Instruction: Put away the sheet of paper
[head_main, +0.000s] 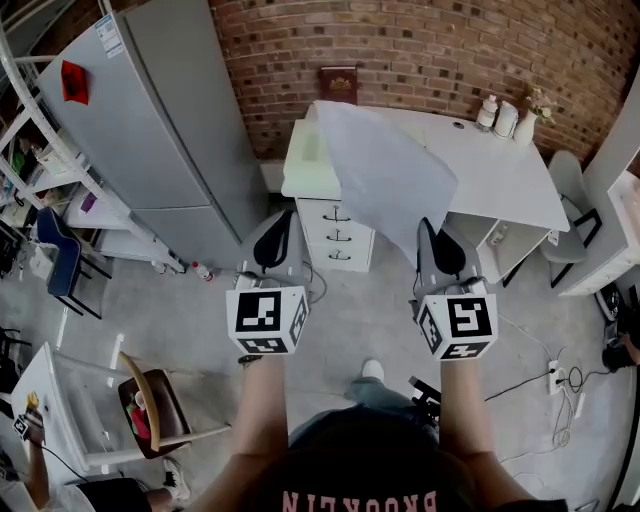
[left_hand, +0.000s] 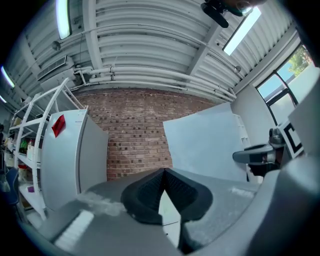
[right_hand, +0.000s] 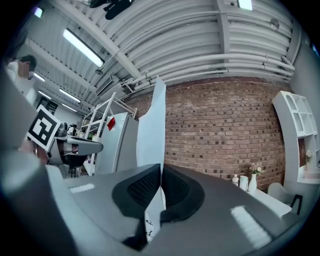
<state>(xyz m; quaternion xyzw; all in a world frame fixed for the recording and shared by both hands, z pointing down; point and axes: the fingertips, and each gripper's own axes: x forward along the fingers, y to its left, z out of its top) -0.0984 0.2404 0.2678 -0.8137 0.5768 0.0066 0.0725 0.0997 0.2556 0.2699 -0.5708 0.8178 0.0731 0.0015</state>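
The sheet of paper is large and white; it hangs in the air in front of the white desk, running up and to the left from my right gripper. That gripper is shut on the sheet's lower corner. In the right gripper view the sheet stands edge-on between the closed jaws of the right gripper. My left gripper is held level beside it, apart from the paper, its jaws together on nothing. The left gripper view shows the left gripper with the sheet off to the right.
A white drawer unit stands under the desk, with bottles and a vase at its back right. A tall grey cabinet is to the left, a brick wall behind. A wooden chair and floor cables lie nearby.
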